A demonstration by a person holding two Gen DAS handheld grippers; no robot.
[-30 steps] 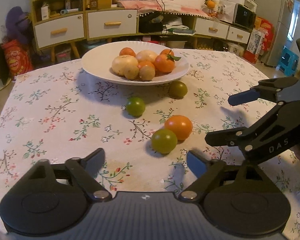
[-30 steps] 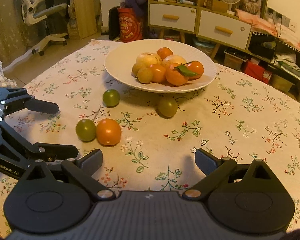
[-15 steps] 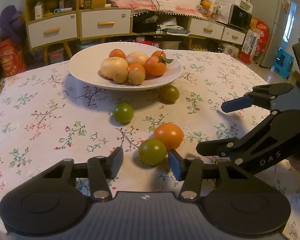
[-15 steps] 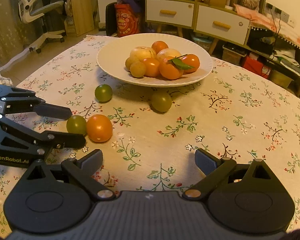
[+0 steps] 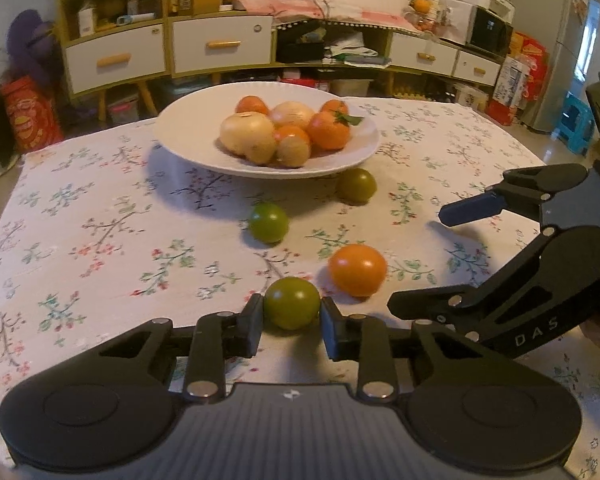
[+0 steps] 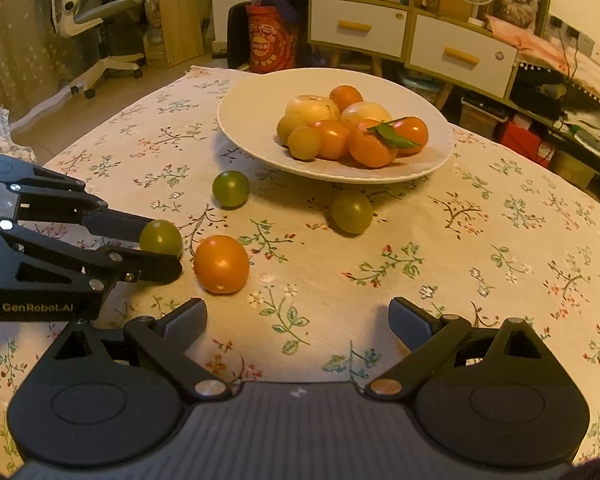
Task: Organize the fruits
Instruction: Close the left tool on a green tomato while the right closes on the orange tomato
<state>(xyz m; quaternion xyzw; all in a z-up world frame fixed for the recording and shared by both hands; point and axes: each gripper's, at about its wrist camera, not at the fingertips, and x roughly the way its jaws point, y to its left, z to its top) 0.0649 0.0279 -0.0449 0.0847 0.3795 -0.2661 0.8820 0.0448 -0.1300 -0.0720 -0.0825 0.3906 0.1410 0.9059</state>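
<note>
My left gripper (image 5: 291, 318) is shut on a green fruit (image 5: 292, 302) that rests on the floral tablecloth; it also shows in the right wrist view (image 6: 161, 237). An orange fruit (image 5: 357, 269) lies just right of it. Two more green fruits (image 5: 268, 222) (image 5: 356, 185) lie nearer the white plate (image 5: 180, 136), which holds several orange and yellow fruits. My right gripper (image 6: 298, 322) is open and empty above the cloth, to the right of the orange fruit (image 6: 221, 264). It shows at the right of the left wrist view (image 5: 428, 258).
The plate's rim (image 6: 240, 128) stands at the far middle of the table. Drawers and shelves (image 5: 216, 44) line the wall behind. An office chair (image 6: 96, 20) stands off the far left corner.
My left gripper moved forward and closed its fingers around the nearest green fruit. My right gripper moved slightly and stayed open.
</note>
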